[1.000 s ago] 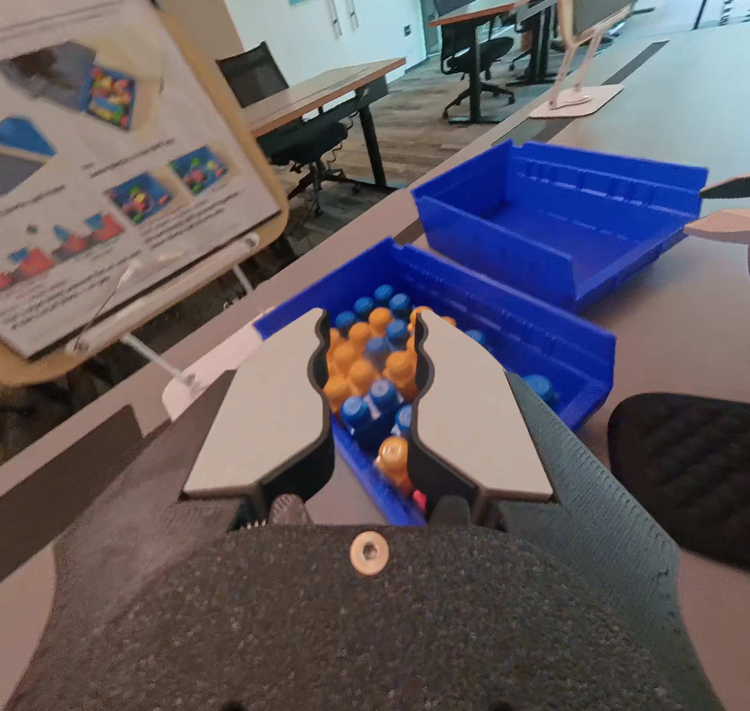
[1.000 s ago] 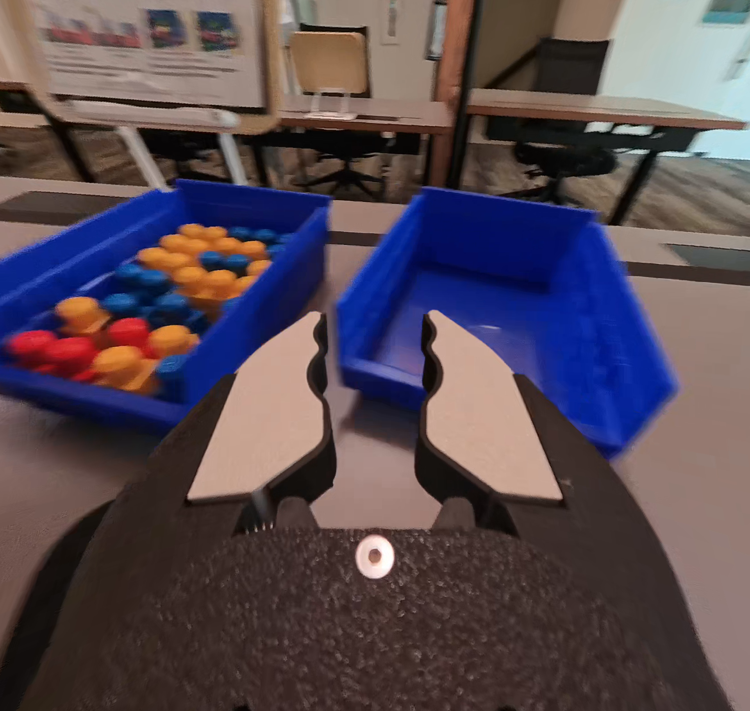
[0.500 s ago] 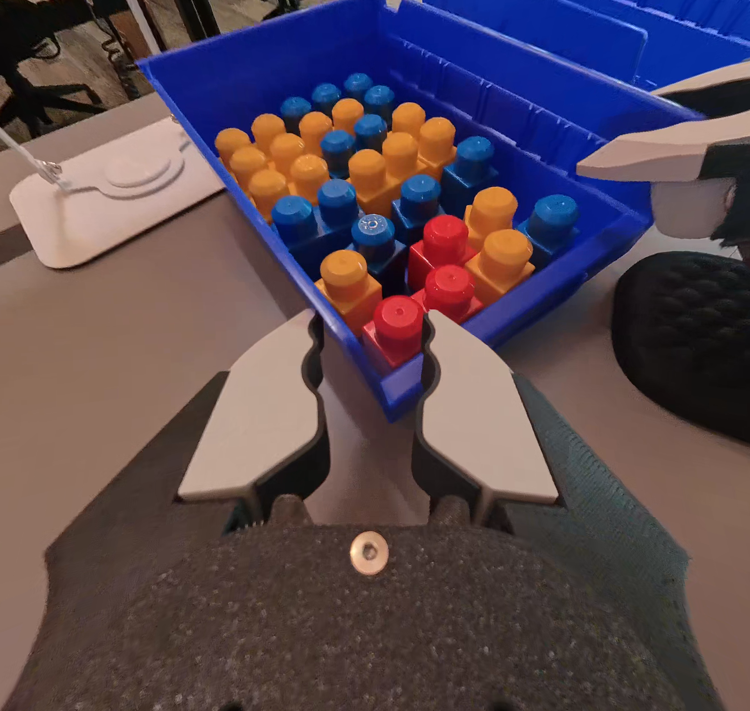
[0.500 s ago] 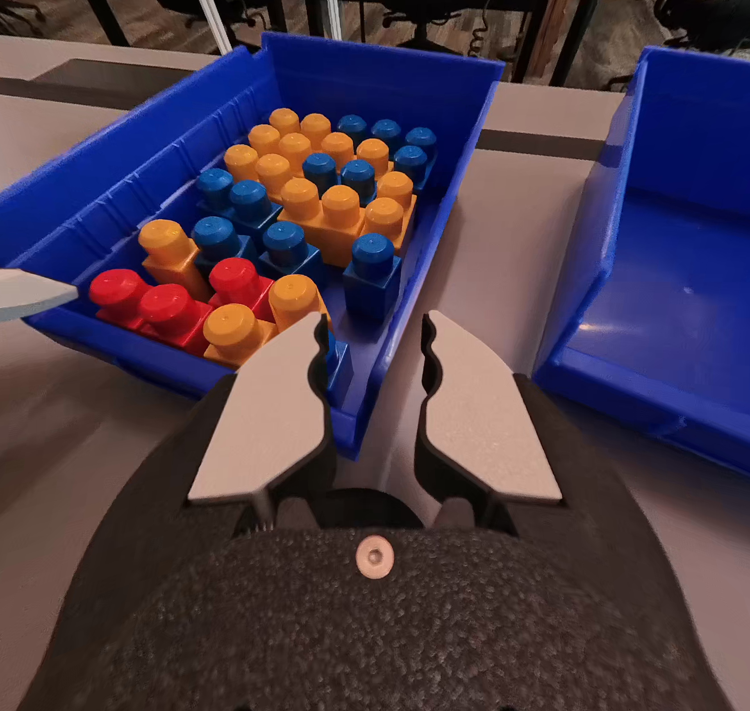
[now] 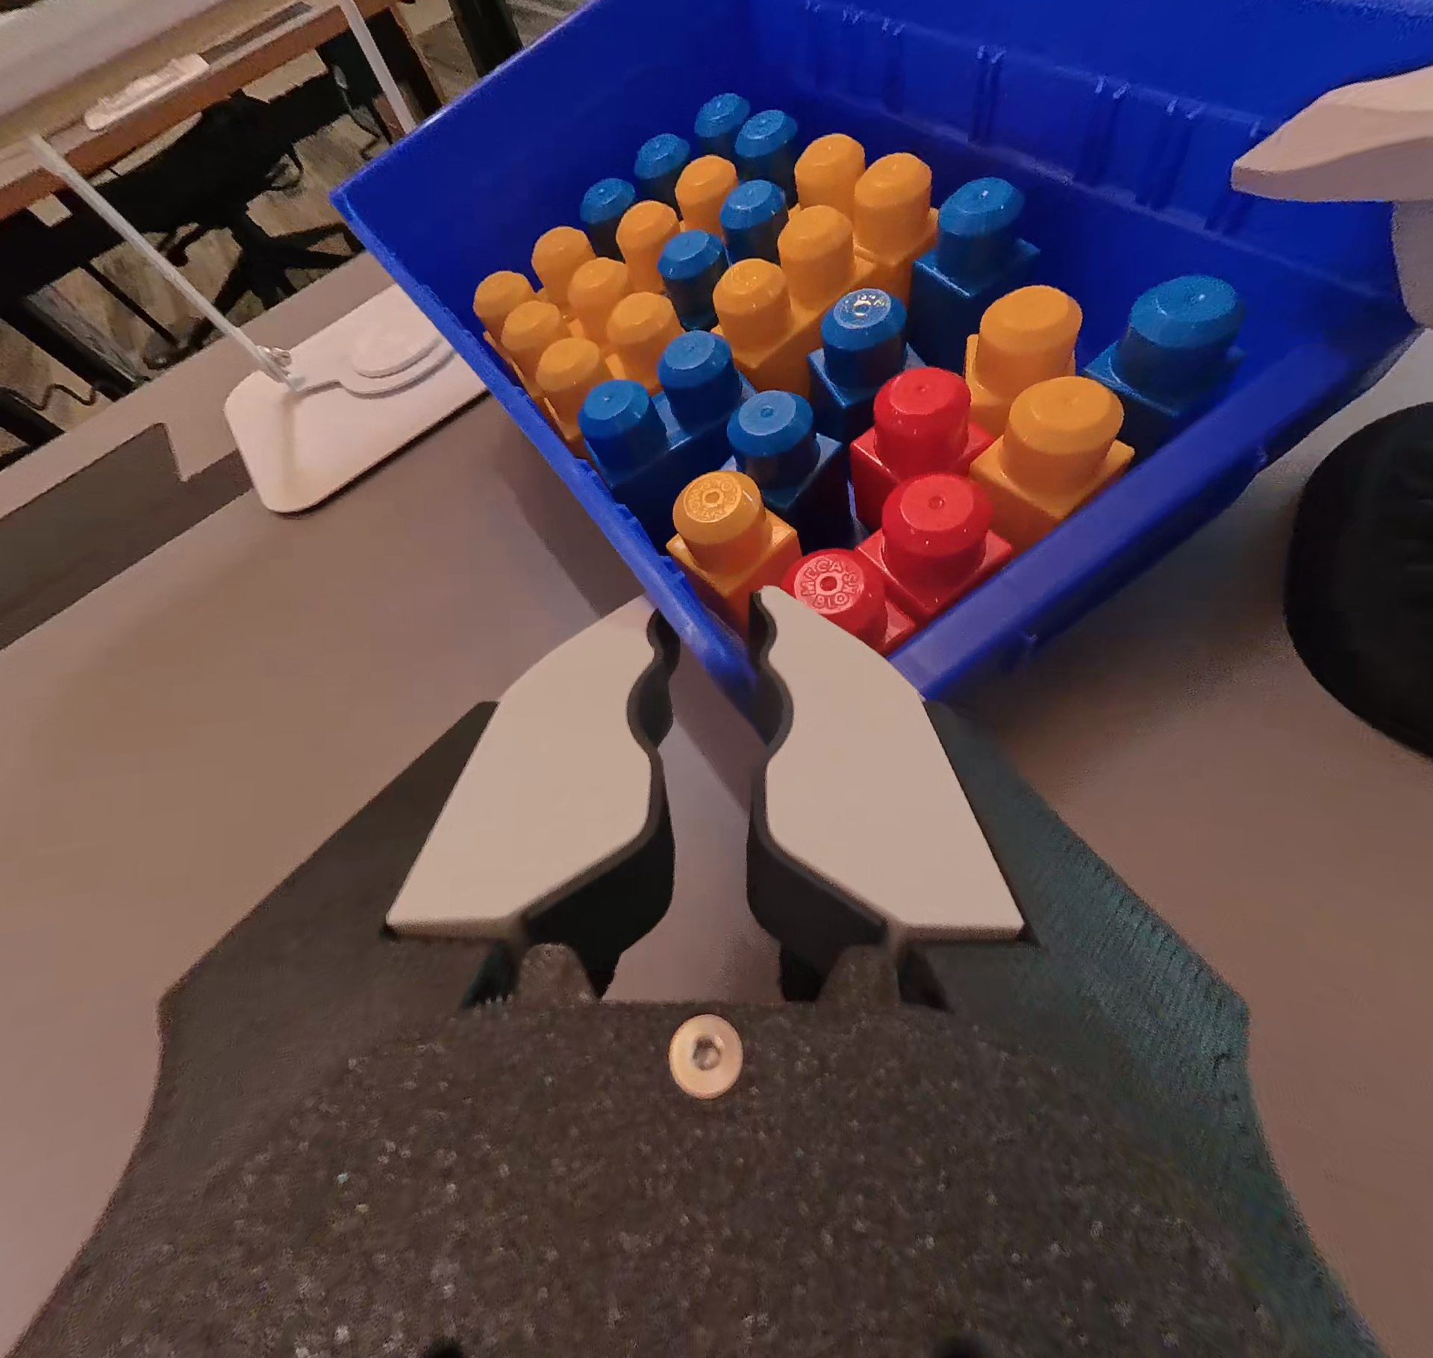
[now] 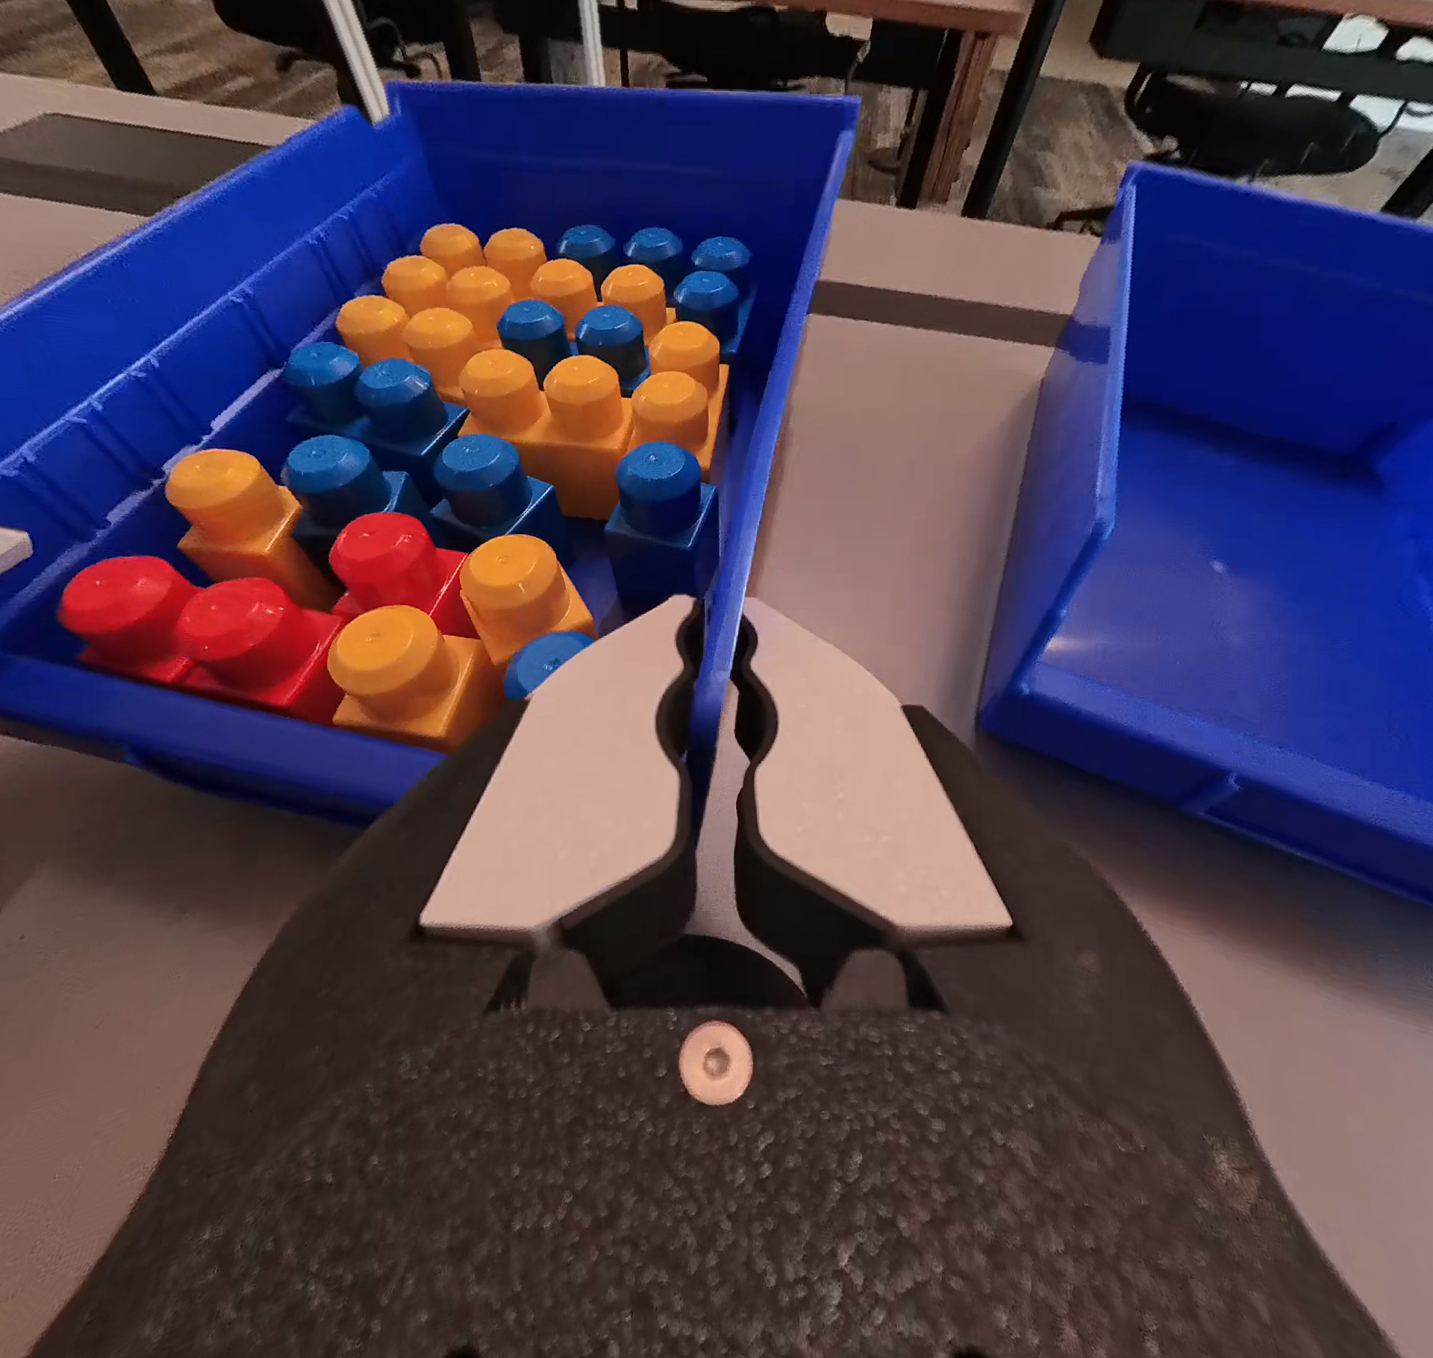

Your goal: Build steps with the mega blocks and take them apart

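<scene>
Bin (image 5: pixel 1085 65) of blocks (image 5: pixel 915 421) is pinched at both near corners: left fingers (image 5: pixel 578 708) and right fingers (image 6: pixel 612 708) nearly closed on its walls.

Both my claws pinched on bin walls

My left claw (image 5: pixel 715 627) clamps the blue bin's (image 5: pixel 1008 65) left wall near its front corner; my right claw (image 6: pixel 717 627) grips its right wall, fingers nearly closed.
</scene>
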Tool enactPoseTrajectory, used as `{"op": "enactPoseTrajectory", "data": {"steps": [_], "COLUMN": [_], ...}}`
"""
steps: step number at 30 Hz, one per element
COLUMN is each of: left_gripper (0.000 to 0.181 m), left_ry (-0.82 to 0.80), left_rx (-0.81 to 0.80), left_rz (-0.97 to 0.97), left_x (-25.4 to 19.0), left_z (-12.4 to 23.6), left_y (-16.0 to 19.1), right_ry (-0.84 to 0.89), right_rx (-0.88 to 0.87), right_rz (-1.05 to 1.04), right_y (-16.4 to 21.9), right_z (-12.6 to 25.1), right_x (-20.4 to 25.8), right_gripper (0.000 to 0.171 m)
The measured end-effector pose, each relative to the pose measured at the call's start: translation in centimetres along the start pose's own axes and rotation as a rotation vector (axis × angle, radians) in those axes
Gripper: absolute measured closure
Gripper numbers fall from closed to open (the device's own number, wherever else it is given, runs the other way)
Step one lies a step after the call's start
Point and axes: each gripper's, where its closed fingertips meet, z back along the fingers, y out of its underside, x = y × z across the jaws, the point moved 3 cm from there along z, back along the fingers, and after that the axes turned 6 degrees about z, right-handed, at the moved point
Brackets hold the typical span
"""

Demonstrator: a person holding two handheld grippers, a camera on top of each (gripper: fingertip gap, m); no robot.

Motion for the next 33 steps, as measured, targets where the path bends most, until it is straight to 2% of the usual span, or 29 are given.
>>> {"op": "enactPoseTrajectory", "data": {"steps": [8,16,22,28,33], "left_gripper": [0.166,0.169,0.171,0.173,0.174], "left_ry": [-0.128,-0.325,-0.455,-0.561,-0.607], "left_rx": [-0.091,-0.155,-0.163,-0.176,-0.161], "left_rz": [0.040,0.152,0.219,0.285,0.319], "left_x": [3.6,12.2,18.5,23.9,27.1], "left_z": [5.9,12.4,15.4,17.8,18.1], "left_y": [-1.4,-0.7,1.7,4.6,7.2], "right_ry": [-0.089,-0.238,-0.338,-0.446,-0.500], "right_rx": [-0.100,-0.180,-0.211,-0.199,-0.156], "right_rz": [0.002,0.085,0.131,0.116,0.102], "right_y": [-4.2,-11.0,-14.5,-15.0,-14.0], "right_z": [1.1,-0.8,-3.8,-6.9,-9.0], "right_x": [4.5,13.7,20.7,27.3,31.1], "right_gripper": [0.166,0.164,0.164,0.162,0.161]}}
